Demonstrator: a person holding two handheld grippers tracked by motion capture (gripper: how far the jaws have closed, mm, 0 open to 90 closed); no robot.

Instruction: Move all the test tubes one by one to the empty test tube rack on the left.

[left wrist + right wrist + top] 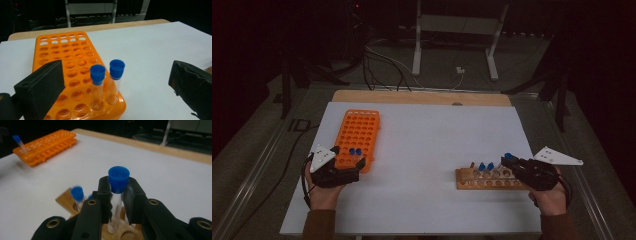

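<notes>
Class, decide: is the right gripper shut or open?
Shut: the right gripper clamps a blue-capped tube between both jaws, above the wooden rack.

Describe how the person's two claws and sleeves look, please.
Both claws are black. The left claw carries a pale three-cornered plate, and a dark cable loops by the hand. The right claw has its own such plate; in its own view brass-coloured rivets mark the linkage. The sleeves look brown.

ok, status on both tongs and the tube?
Right tongs shut on clear blue-capped test tube above wooden rack. Left tongs open by orange plastic rack, two capped tubes standing there. White table between racks unobstructed.
</notes>
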